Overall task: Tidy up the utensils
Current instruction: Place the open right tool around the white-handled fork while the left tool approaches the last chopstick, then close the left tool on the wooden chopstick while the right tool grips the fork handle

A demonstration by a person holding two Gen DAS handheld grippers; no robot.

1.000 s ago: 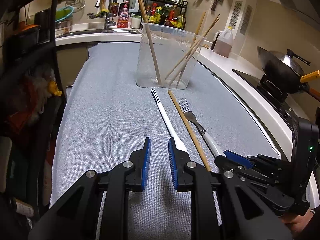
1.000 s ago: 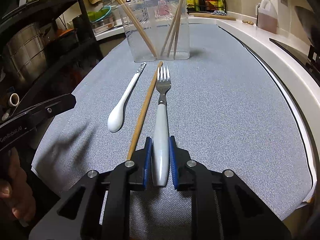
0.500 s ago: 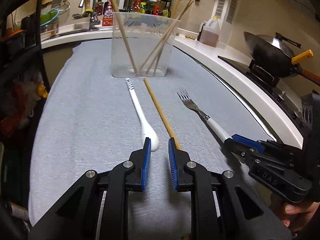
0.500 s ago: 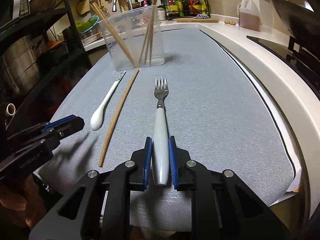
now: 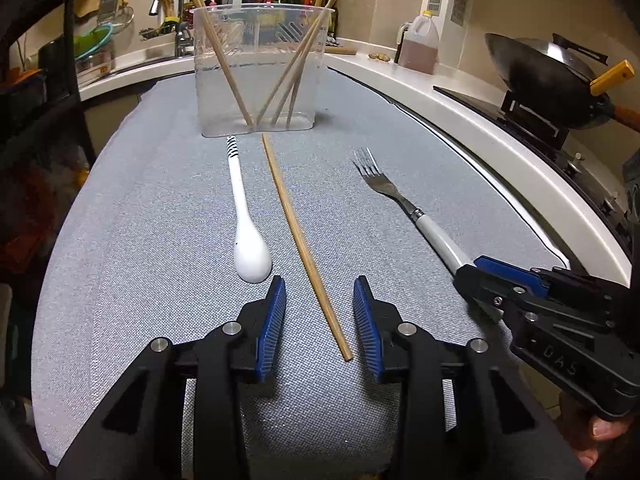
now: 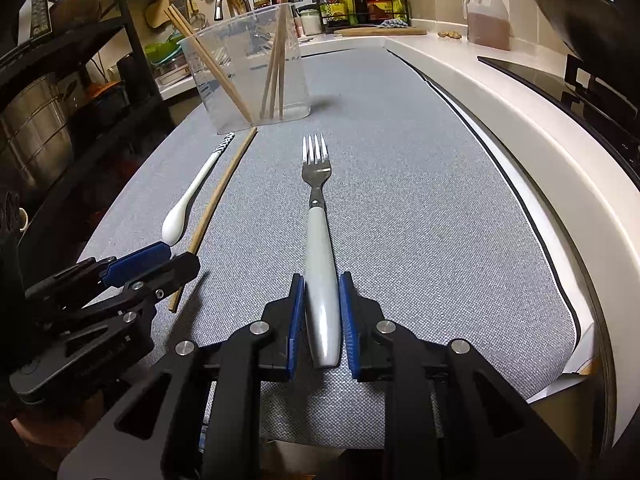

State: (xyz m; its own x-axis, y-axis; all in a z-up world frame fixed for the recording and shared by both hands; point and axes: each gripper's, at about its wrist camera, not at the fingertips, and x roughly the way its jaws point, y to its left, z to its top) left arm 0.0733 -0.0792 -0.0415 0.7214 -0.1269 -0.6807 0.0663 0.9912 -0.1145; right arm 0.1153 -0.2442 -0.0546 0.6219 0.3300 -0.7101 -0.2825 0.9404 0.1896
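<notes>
The left tool (image 5: 319, 320), its jaws just widened, straddles the loose chopstick (image 5: 301, 236) to pinch it, while the right tool (image 6: 322, 316) grips the fork's handle (image 6: 321, 280), both bound for the clear bin (image 5: 258, 70).

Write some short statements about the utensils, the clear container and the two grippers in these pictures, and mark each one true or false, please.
1. The right gripper has the fork by its white handle. True.
2. The white spoon stands inside the clear container. False: it lies flat on the grey mat, in front of the container.
3. The left gripper is clamped on the loose chopstick. False: its jaws have just been opening, and the chopstick's near end lies between them untouched.
4. Several chopsticks lean inside the clear container. True.
5. The fork's tines point toward the container end of the mat. True.
</notes>
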